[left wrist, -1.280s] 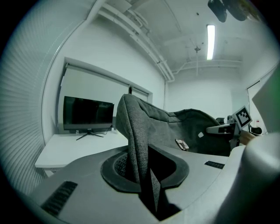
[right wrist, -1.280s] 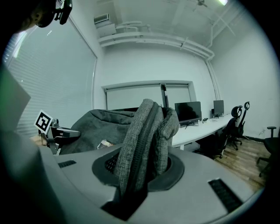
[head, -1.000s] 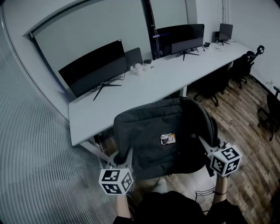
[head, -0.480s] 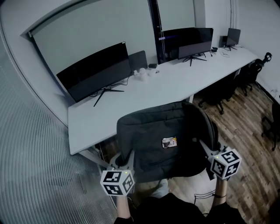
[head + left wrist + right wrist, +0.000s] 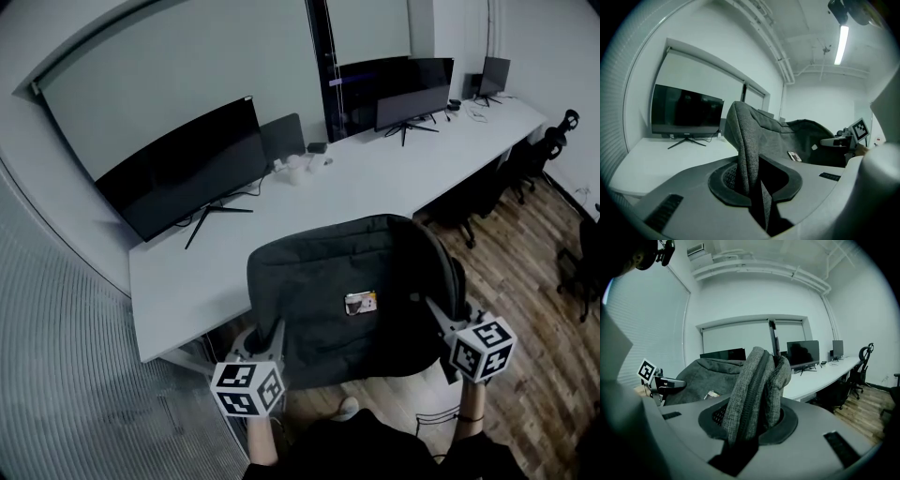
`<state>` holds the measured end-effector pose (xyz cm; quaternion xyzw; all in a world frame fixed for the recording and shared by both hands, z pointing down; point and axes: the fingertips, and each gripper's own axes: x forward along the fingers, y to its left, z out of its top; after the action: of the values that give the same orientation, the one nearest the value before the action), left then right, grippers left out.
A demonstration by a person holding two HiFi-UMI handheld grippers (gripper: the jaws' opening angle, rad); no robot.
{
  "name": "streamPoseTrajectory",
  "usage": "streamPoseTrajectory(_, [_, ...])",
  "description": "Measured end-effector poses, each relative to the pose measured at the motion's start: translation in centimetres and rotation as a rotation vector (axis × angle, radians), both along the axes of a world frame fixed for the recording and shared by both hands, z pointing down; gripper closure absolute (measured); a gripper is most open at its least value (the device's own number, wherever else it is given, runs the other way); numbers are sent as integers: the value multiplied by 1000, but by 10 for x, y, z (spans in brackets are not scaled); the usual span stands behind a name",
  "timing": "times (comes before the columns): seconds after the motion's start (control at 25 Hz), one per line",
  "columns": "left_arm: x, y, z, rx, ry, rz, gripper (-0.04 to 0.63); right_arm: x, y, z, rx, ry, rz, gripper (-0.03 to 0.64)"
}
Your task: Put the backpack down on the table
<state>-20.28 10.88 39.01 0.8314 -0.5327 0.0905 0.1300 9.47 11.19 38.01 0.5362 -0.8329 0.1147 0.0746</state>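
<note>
Backpack closer to table, front face up, long axis left-right

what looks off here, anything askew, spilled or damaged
Nothing stands out. The backpack hangs between the left claw and the right claw, each pinching its fabric at one side, not yet on the table. The monitors stand upright, and nothing is spilled.
</note>
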Motion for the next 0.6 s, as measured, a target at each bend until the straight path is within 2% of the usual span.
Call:
streamPoseTrajectory(0.36, [6, -63, 8, -19, 16, 51, 529, 5, -48, 4, -14, -28, 48, 529])
streamPoseTrajectory(0.6, [14, -92, 6, -13, 1, 97, 529, 13, -67, 1, -8, 7, 83, 528])
